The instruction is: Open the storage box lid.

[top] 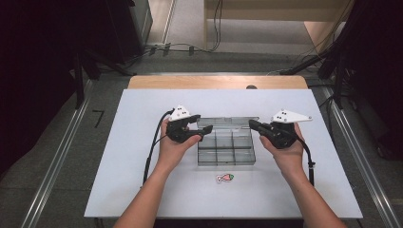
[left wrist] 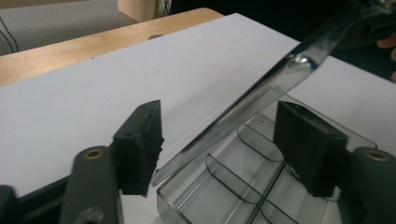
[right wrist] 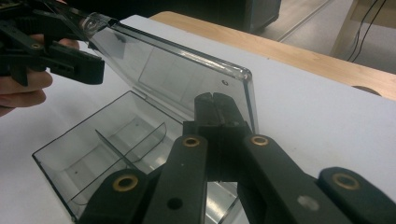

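Note:
A clear plastic compartment box [top: 225, 151] stands mid-table with its hinged lid [top: 228, 121] raised and tilted back. My left gripper [top: 205, 130] is at the box's left end. In the left gripper view its jaws [left wrist: 224, 135] stand apart, with the lid's edge [left wrist: 289, 70] running between them close to the left pad [left wrist: 140, 140], not squeezed. My right gripper [top: 252, 125] is at the lid's right end. In the right gripper view its jaws [right wrist: 215, 100] are pressed together, tips against the lid's face [right wrist: 163, 70], above the open compartments [right wrist: 93, 144].
A small fish-shaped sticker or toy [top: 225, 178] lies on the white tabletop [top: 142, 190] in front of the box. A wooden desk edge [top: 214, 81] runs along the back. Cables trail from both grippers toward the person.

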The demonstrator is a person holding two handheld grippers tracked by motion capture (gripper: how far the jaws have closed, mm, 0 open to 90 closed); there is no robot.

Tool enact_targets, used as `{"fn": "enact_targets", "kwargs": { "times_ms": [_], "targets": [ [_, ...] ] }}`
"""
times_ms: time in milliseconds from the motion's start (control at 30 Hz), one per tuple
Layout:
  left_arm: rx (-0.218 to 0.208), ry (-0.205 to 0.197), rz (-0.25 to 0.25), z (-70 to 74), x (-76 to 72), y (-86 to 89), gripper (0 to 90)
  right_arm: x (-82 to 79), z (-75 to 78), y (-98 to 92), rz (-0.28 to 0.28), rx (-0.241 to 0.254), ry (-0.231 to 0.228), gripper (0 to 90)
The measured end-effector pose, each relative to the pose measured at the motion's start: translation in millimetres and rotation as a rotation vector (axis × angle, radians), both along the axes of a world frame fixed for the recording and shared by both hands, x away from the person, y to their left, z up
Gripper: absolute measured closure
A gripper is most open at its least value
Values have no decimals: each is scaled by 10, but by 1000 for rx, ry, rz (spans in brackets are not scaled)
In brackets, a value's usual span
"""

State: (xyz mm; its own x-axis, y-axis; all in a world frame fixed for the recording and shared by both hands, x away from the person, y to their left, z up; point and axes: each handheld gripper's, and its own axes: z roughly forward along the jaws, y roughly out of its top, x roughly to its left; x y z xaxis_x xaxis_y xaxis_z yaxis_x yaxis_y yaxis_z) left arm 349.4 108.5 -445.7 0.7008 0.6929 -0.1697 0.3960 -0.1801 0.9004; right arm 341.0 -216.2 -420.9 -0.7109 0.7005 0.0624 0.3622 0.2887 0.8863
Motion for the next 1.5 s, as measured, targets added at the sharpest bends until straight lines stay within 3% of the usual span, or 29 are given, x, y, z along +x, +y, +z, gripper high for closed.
{"fn": "enact_targets", "kwargs": {
  "times_ms": [200, 400, 533, 633, 700, 767, 833, 1000, 1133, 1267, 1500],
  "targets": [
    [-4, 13, 5, 16, 52, -10, 513, 47, -22, -32, -5, 3, 7, 883],
    [-19, 20, 3, 28, 111, -1, 555, 57, -81, -155, 8, 3, 4, 876],
    [-46, 32, -9, 15, 151, 41, 573, 74, -123, -283, 19, 40, -8, 762],
    [-74, 45, -10, -7, 189, 77, 584, 127, -131, -308, -5, 75, -20, 563],
    [-96, 56, -7, -23, 212, 95, 594, 195, -142, -288, -19, 83, -3, 415],
    [-109, 62, -5, -31, 232, 110, 600, 268, -164, -270, -34, 100, 10, 335],
    [-120, 68, -3, -38, 248, 118, 606, 335, -182, -244, -19, 124, 29, 335],
    [-131, 75, -1, -52, 286, 138, 621, 449, -234, -117, 14, 112, 38, 445],
    [-146, 87, 3, -77, 319, 159, 639, 525, -274, -65, -7, 126, 53, 534],
    [-130, 102, 15, -118, 345, 164, 650, 564, -319, -58, -6, 143, 52, 625],
    [-147, 117, 18, -171, 396, 174, 673, 586, -361, -51, -3, 128, 51, 684]
  ]
}}
